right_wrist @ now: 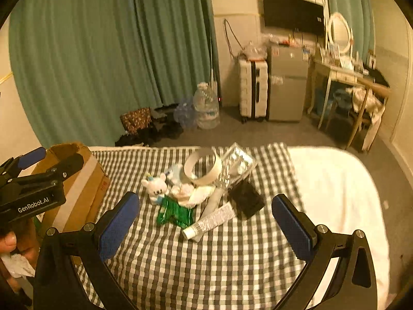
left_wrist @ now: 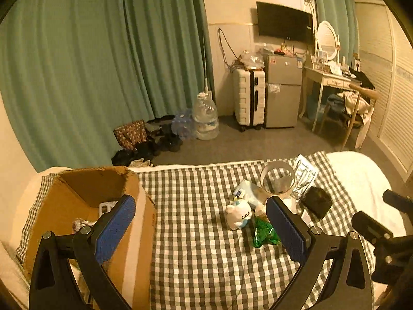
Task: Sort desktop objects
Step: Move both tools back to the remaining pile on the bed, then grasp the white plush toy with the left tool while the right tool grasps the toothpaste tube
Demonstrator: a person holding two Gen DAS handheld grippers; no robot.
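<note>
Now both tools are wide open and empty. Ahead of the right gripper [right_wrist: 205, 226] lies the white tube [right_wrist: 210, 221], long axis slanting up to the right; the left gripper [left_wrist: 201, 228] hangs nearer the cardboard box [left_wrist: 85, 196]. Right seems nearer.

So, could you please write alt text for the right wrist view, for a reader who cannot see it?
The open right gripper hovers over a checkered cloth before a pile: green wrapper, white plush toy, tape roll, white tube, black pouch. A cardboard box and the left gripper sit at left.
</note>
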